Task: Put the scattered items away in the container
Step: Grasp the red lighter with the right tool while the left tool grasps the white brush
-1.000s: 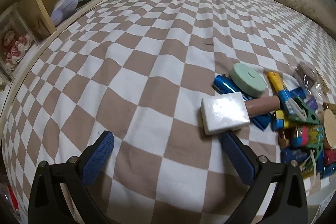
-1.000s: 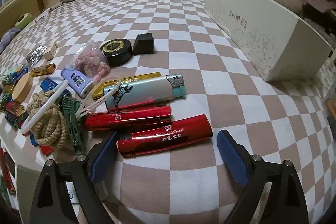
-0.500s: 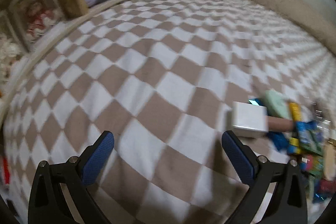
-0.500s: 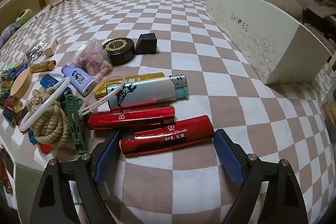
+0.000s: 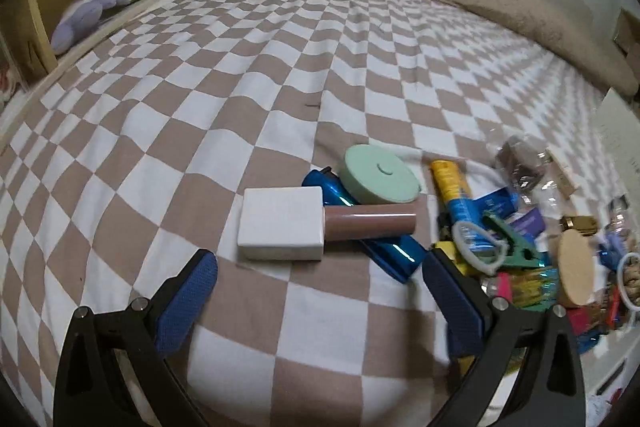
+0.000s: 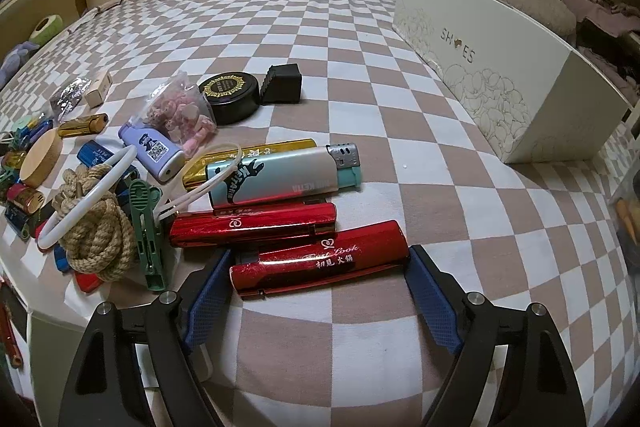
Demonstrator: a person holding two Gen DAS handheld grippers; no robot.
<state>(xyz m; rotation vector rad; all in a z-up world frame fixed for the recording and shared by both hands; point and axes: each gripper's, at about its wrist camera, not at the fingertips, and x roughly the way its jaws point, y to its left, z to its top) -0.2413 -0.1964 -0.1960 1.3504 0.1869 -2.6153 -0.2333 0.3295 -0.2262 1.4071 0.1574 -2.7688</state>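
A cream rectangular shoe box with gold flower prints and the word SHOES (image 6: 500, 75) is seen at the upper right of the right wrist view, standing on the brown-and-white checked bedspread (image 6: 320, 39); its inside is hidden, so its contents cannot be told. The scattered items are spread across the left and centre of that view: a glossy red lighter with white lettering (image 6: 320, 257) lies lowest, with a second red lighter (image 6: 256, 225) just above it and a pale blue-and-cream lighter (image 6: 280, 175) above that. A coil of tan rope (image 6: 94, 227), a green plastic clip (image 6: 146, 227) and a round black tin with a gold emblem (image 6: 230, 97) are placed further left and up. The right gripper (image 6: 318, 291) is held low in the frame with its blue-padded jaws closing on either side of the lettered red lighter; the pads sit right at its ends, and firm pressing is not shown. In the left wrist view, the left gripper (image 5: 320, 291) is spread wide with nothing between its pads, and a white rectangular block (image 5: 282, 229) and a brown cylinder (image 5: 370, 227) are seen just above it, at the centre.
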